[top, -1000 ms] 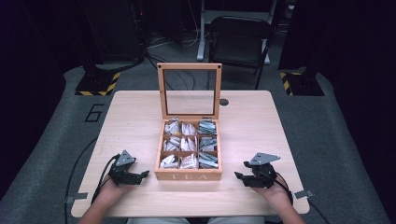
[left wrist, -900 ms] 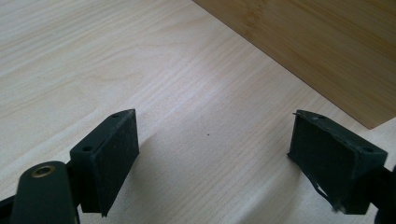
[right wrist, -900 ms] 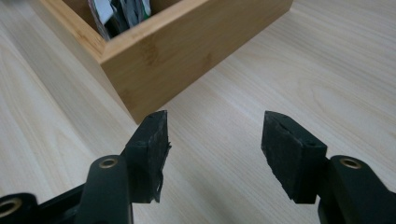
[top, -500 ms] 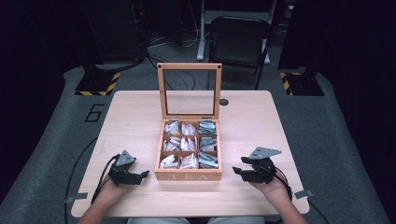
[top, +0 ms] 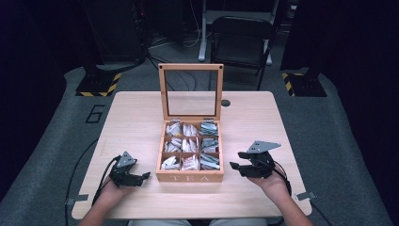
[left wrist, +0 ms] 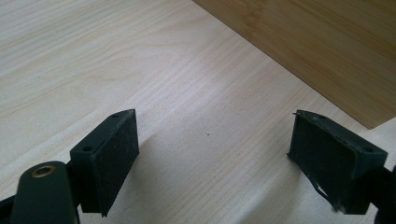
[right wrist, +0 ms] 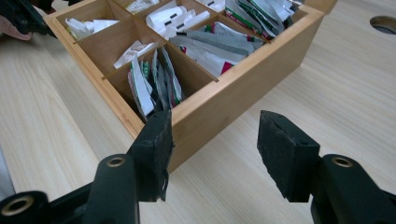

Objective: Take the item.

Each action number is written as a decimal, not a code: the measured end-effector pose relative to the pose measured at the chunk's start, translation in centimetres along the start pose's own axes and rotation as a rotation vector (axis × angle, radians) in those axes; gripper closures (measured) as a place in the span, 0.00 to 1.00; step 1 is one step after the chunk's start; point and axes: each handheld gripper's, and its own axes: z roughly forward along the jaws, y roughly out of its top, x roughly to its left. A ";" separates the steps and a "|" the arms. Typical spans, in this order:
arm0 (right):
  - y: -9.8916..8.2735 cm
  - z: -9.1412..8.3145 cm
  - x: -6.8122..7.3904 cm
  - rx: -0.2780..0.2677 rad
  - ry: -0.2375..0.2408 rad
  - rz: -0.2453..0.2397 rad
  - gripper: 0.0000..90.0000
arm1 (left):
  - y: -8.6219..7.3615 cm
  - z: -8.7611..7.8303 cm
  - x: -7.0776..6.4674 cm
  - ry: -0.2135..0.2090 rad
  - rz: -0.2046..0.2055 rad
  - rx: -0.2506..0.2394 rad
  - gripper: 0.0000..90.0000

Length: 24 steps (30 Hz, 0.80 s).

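1. A light wooden table (top: 141,117) sits in a dark room, and a person sits at its near side.
2. In the middle of the table is a square wooden tea box (top: 190,176) with the word TEA on its near wall.
3. The box's lid (top: 190,67) is a wooden frame with a clear pane, and it stands up straight at the far side of the box.
4. Inside, the box has nine small square spaces in three rows, and paper tea bags (top: 209,161) stand packed in them.
5. The left gripper (top: 134,179), black with a grey three-cornered plate on top, lies low on the table just left of the box's near left corner.
6. Its two black jaws stand wide apart, and there is nothing between them but bare table.
7. In the left gripper view, the side wall of the box runs across the top right corner, a little way from the jaws.
8. The right gripper (top: 239,162), black too, is held up a little above the table, just right of the box's near right corner.
9. Its jaws have just been closing a little, but they are partly open, with nothing held.
10. In the right gripper view, the jaws point at the box's near corner, where white, green and red tea bags (right wrist: 154,84) stand.
11. A small dark round hole (top: 226,102) is in the table, right of the lid.
12. A black folding chair (top: 242,35) stands on the grey floor far behind the table.
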 end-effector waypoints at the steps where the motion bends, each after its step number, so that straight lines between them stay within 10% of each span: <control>1: 0.2 0.0 0.1 0.005 0.004 -0.002 0.51 | 0.0 0.0 0.0 0.000 0.000 0.000 0.17; 24: 3.0 1.5 1.2 0.019 0.071 -0.070 0.72 | 0.0 0.0 0.0 0.001 0.002 -0.003 0.17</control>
